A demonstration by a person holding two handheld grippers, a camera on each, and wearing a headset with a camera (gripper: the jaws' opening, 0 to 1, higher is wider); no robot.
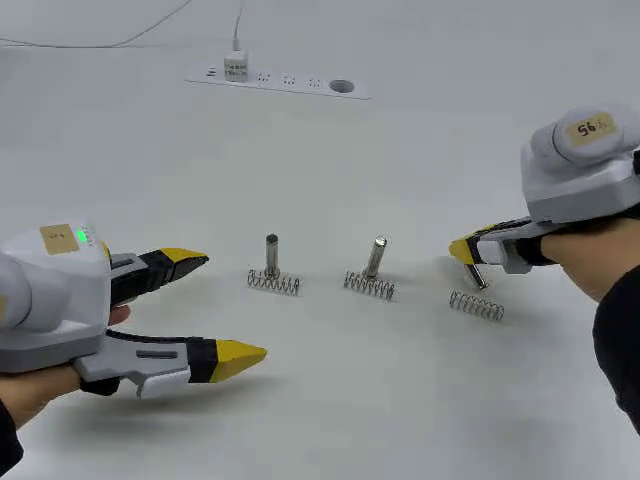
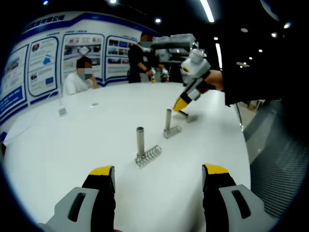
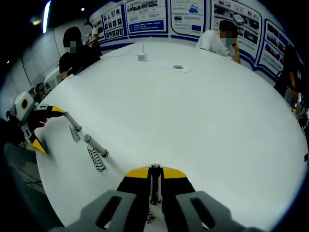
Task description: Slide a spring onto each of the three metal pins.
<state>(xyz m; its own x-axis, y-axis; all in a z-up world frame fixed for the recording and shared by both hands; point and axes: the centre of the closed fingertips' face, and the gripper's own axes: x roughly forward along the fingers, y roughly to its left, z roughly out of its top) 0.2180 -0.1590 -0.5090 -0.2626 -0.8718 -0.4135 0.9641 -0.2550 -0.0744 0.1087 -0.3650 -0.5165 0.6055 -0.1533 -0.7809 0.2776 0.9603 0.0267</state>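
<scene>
A white round table (image 1: pixel 330 160) stands in a hall with posters (image 2: pixel 72 48) on the wall. A power strip (image 1: pixel 277 78) lies at the table's far side. Two metal pins stand free on the table: the left pin (image 1: pixel 271 252) is upright and the middle pin (image 1: pixel 376 256) leans a little. Each has its spring lying just in front of its foot, the left spring (image 1: pixel 273 283) and the middle spring (image 1: pixel 369 287). No spring is on a pin yet.

The right gripper (image 1: pixel 468 250) has its jaws closed on the third pin (image 3: pixel 154 186), probably to steady it so that the third spring (image 1: pixel 476 306), lying just beside it, can be slid on. The left gripper (image 1: pixel 235 305) hovers near the left pin with jaws wide apart and nothing between them. I judge it is free to fetch a spring.
</scene>
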